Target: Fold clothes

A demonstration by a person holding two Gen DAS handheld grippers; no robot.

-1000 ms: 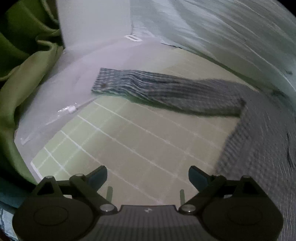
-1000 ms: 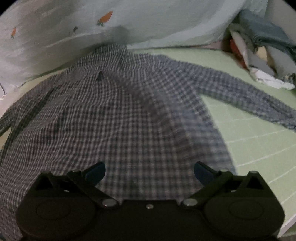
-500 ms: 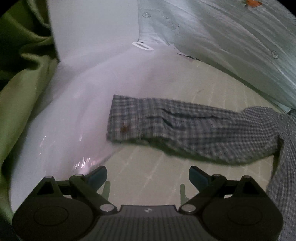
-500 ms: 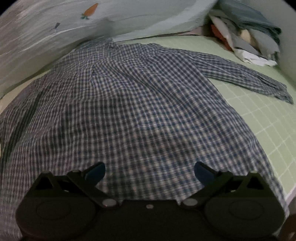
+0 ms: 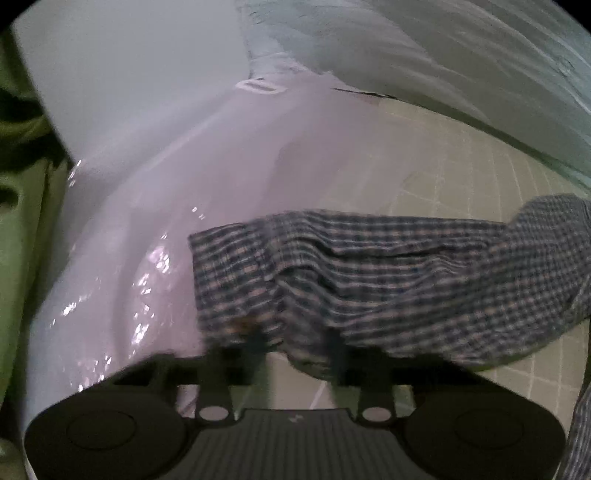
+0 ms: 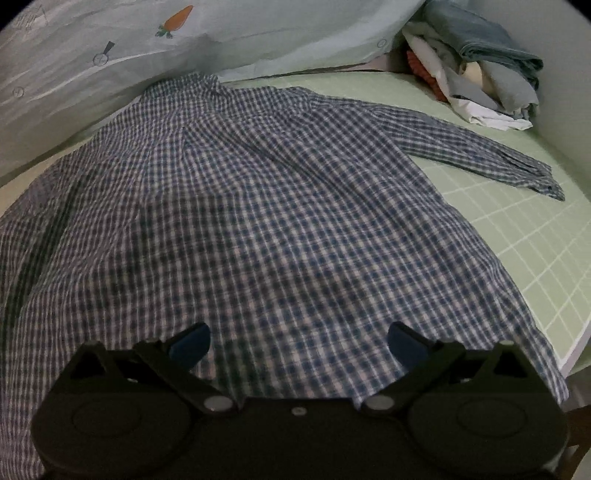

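Left wrist: left claw [image 5: 295,341] narrow, at sleeve [image 5: 369,280] cuff, grip unclear; right claw [image 6: 298,345] wide over shirt [image 6: 258,221]

Pale green mat [image 6: 517,229] with white grid lines covers table; pale blue cloth [image 6: 110,48] with carrot print [image 6: 176,20] and buttons rises along far edge; heap of clothes [image 6: 476,62] at far right corner, blue, white, grey, bit of orange-red showing; on left side, clear plastic sheet [image 5: 122,258] glints over table's end; green fabric [image 5: 26,229] bunched beyond it; white panel [image 5: 129,62] stands behind; small white oval ring [image 5: 260,86] at its foot.
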